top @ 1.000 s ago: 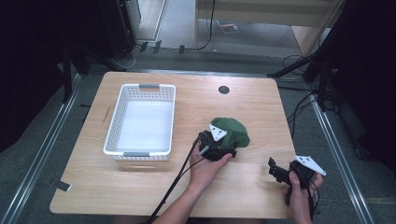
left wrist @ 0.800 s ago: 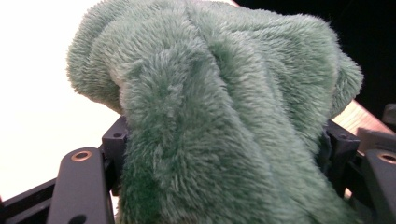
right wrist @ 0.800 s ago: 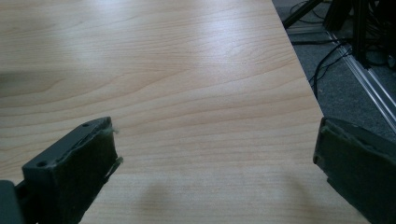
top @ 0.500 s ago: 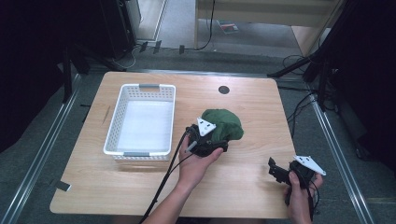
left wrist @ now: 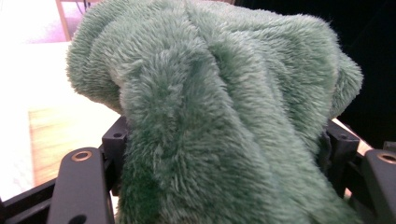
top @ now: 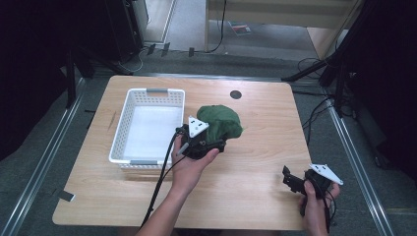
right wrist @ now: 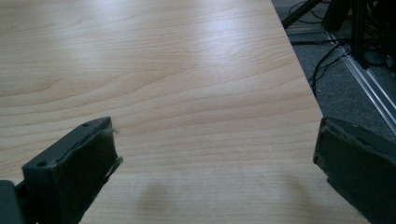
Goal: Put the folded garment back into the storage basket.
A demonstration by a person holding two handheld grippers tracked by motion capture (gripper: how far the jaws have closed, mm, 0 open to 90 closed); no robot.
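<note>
A: Where's the green plush cloth (top: 220, 123) now?

B: Clamped in the left claw (top: 215, 142), held above the tabletop (top: 255, 162); the white basket (top: 129, 123) sits just to its left.

A: And the right claw (top: 292, 181)?

B: Jaws apart, idle, well off. The left claw's own view shows fleece bunched between the jaws.

High view was soft, a bit grainy; light fell from above on pale wooden table (top: 255, 147), room edges stayed very dark. Left gripper view: fuzzy green plush cloth (left wrist: 224, 116) was sharp, bright white glare washed out left side. Right gripper view: black padded jaws blurry, faint shadows, shine on wood.
</note>
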